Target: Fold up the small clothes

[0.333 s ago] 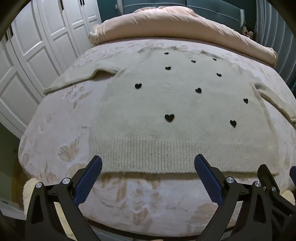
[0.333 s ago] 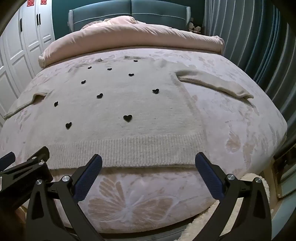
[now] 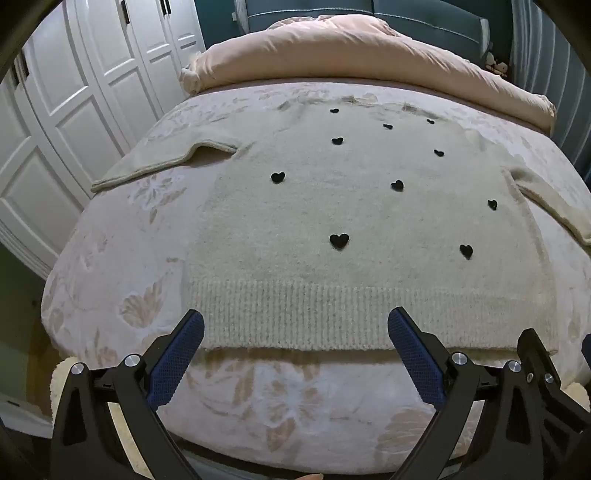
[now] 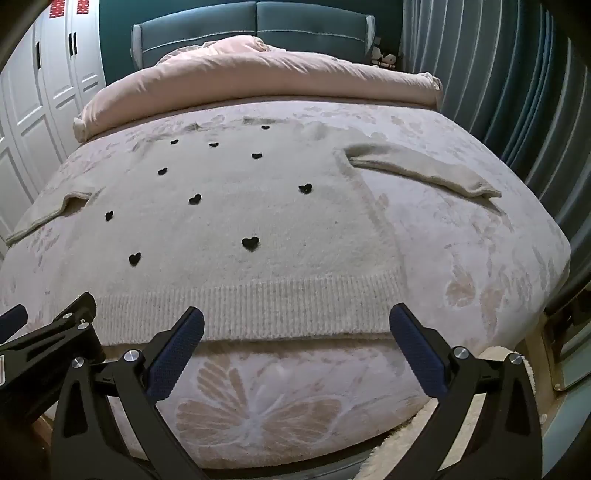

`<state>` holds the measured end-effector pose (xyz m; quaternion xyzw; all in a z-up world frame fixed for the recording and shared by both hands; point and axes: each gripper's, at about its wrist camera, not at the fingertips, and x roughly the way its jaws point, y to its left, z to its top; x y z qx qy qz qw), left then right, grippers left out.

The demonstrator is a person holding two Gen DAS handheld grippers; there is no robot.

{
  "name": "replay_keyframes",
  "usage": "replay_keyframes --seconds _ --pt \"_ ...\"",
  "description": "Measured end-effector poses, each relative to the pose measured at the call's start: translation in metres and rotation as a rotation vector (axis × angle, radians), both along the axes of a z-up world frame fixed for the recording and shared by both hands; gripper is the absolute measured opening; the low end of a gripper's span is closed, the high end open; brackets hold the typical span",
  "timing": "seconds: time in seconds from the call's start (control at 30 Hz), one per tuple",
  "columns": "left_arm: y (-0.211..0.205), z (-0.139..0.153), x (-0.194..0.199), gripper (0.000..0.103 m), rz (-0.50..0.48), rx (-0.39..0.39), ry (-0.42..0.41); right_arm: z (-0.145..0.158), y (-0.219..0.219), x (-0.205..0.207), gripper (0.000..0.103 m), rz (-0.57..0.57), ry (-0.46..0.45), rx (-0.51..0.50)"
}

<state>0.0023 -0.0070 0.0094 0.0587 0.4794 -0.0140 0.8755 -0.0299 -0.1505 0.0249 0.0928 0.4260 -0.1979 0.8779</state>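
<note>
Sweater (image 3: 354,221): flat on bed (image 3: 122,258), centre frame, sleeves spread.
Left tool (image 3: 295,328): wide open, empty, above hem.
Right tool (image 4: 295,325): wide open, empty.

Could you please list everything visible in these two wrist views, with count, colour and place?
sweater: one, cream knit with small black hearts, spread flat on the bed, ribbed hem nearest the cameras, both sleeves out to the sides
bedspread: one, pale pink with a floral and butterfly pattern, covering the bed
duvet: one, pink, rolled across the head of the bed
headboard: one, teal, padded, behind the duvet
wardrobe doors: several, white panelled, left of the bed
curtain: one, blue-grey, pleated, right of the bed
left gripper: one, black with blue pads, open, just short of the hem
right gripper: one, black with blue pads, open, just short of the hem
</note>
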Motion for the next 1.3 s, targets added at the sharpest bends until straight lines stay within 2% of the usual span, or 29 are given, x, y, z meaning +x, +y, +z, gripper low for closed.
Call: replay_keyframes --seconds 0.23,0.9,1.3 --pt "0.005 -0.007 0.005 0.098 0.019 -0.011 0.006 0.002 0.005 0.007 0.098 0.017 0.005 -0.035" --pt "0.006 -0.02 0.007 0.098 0.024 0.02 0.029 -0.014 0.006 0.012 0.098 0.0 0.041 -0.002" --pt "0.008 -0.022 0.007 0.098 0.029 0.013 0.038 -0.015 0.008 0.013 0.098 -0.006 0.04 -0.003"
